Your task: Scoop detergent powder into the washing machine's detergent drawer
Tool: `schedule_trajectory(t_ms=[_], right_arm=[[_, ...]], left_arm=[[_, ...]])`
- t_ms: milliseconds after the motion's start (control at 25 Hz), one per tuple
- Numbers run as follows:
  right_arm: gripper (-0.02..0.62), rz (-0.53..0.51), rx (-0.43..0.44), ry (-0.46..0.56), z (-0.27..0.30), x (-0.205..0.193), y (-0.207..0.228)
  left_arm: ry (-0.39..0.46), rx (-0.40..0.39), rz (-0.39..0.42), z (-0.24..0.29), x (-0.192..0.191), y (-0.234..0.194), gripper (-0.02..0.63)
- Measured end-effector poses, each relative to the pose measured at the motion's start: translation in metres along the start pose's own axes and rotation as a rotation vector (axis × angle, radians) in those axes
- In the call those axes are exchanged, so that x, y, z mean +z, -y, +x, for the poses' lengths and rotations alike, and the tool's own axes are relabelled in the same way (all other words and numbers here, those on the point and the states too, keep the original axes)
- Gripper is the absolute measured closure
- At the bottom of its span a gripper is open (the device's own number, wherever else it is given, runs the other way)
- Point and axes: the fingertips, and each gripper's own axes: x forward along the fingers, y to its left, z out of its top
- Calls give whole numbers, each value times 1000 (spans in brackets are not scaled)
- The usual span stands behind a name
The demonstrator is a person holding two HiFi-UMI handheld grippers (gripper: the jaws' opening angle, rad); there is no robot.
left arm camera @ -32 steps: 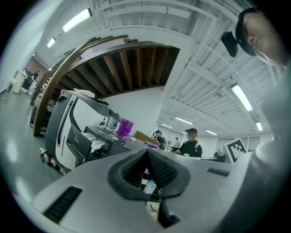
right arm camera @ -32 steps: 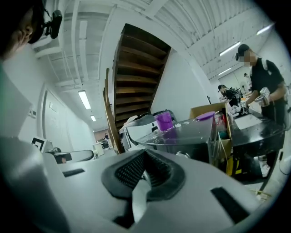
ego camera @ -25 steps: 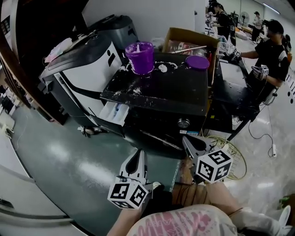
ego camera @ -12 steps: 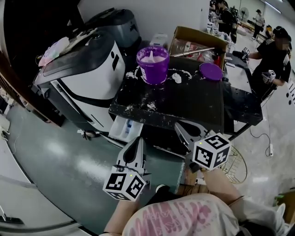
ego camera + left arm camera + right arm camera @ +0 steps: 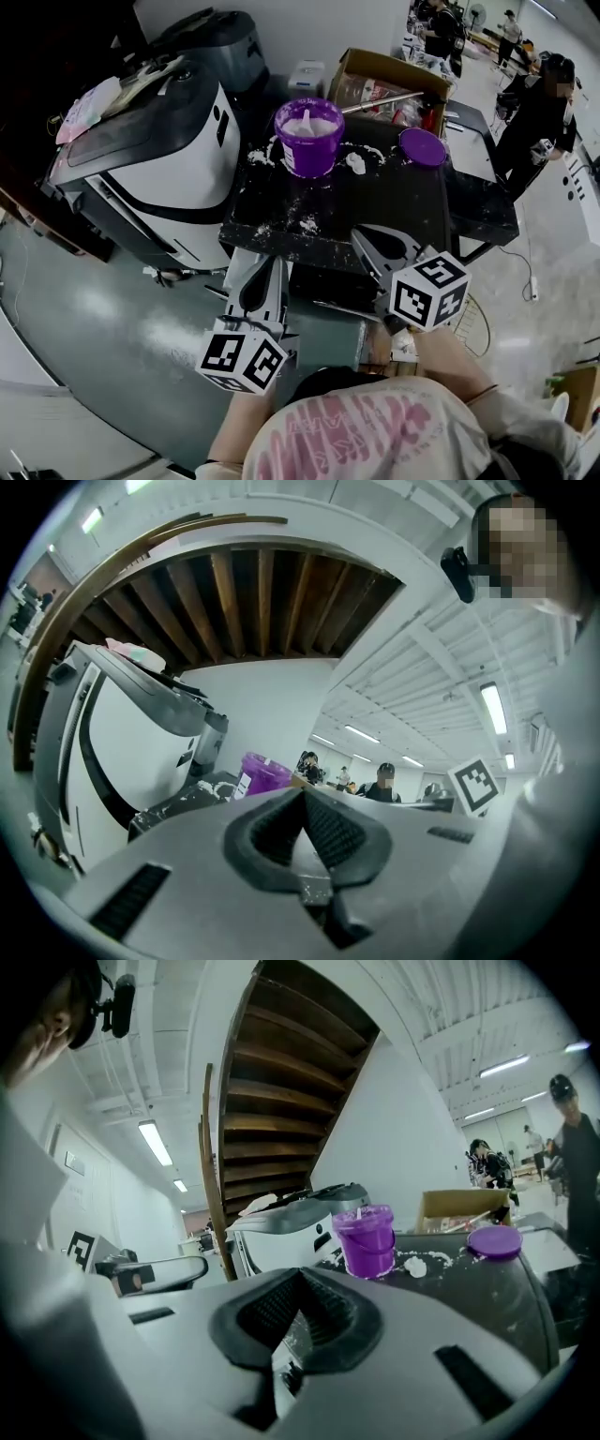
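I see a glossy purple plastic tub. The black tabletop looks matt and powder-dusted. At the tub's one o'clock is a dull cardboard box.

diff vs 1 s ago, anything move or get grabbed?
Both hands moved forward toward the black table: the left gripper and right gripper now sit close to its front edge. Nothing grabbed or released; both stay shut and empty. Purple bucket and lid unmoved on the table.

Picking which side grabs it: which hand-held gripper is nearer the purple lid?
Right. The right hand-held gripper is at the black table's near edge, nearer the purple lid. The left hand-held gripper is off the table's near-left corner, farther away.
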Motion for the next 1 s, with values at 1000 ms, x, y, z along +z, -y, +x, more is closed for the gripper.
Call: schedule_trajectory(t_ms=[1000], right_arm=[[517, -8, -2, 9, 40, 42, 54]], left_arm=[[22, 26, -6, 52, 30, -22, 603]])
